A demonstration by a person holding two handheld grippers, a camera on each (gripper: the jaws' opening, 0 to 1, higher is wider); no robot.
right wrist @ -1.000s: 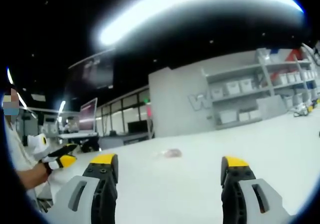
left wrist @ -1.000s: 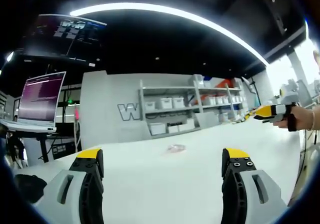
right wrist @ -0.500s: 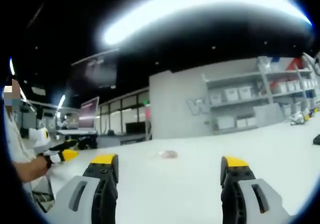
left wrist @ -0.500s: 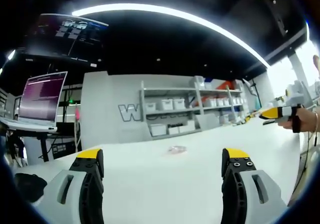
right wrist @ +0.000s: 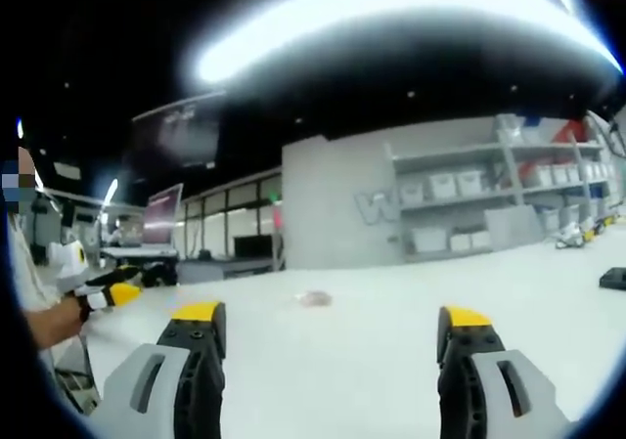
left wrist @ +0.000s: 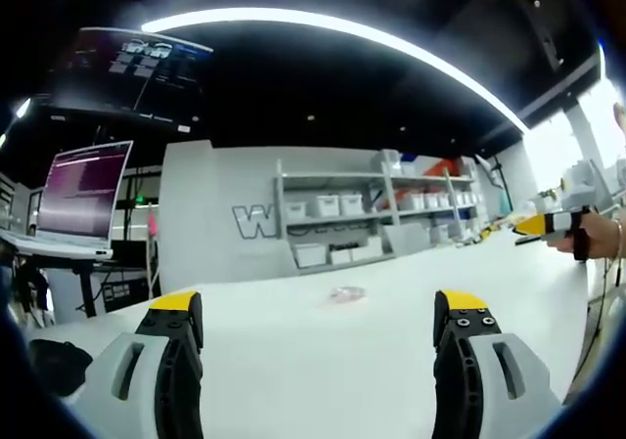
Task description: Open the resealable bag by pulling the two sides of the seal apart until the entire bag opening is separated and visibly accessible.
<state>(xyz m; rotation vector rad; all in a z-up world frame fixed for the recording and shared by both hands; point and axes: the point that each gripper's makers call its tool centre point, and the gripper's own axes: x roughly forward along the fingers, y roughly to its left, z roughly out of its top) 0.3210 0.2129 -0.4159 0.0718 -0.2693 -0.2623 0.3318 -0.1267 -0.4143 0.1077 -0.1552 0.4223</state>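
A small clear resealable bag [left wrist: 346, 291] lies flat on the white table [left wrist: 323, 361], far ahead of both grippers; it also appears as a pale patch, the bag [right wrist: 314, 298], in the right gripper view. My left gripper [left wrist: 320, 307] is open, its yellow-tipped jaws wide apart and holding nothing. My right gripper [right wrist: 327, 317] is open too, jaws wide and empty. The right gripper [left wrist: 548, 226] shows at the far right of the left gripper view, held in a hand. At the left edge of the right gripper view a hand holds the left gripper [right wrist: 112, 293].
Grey shelves with white bins [left wrist: 342, 219] stand behind the table. A laptop [left wrist: 83, 193] sits on a stand at the left. A dark object [right wrist: 613, 279] lies on the table at the right edge. The table [right wrist: 372, 351] spreads wide and white.
The right gripper view has swung a little to the right and levelled, so the bag sits further left in it. In the left gripper view the other gripper has drifted slightly right and up.
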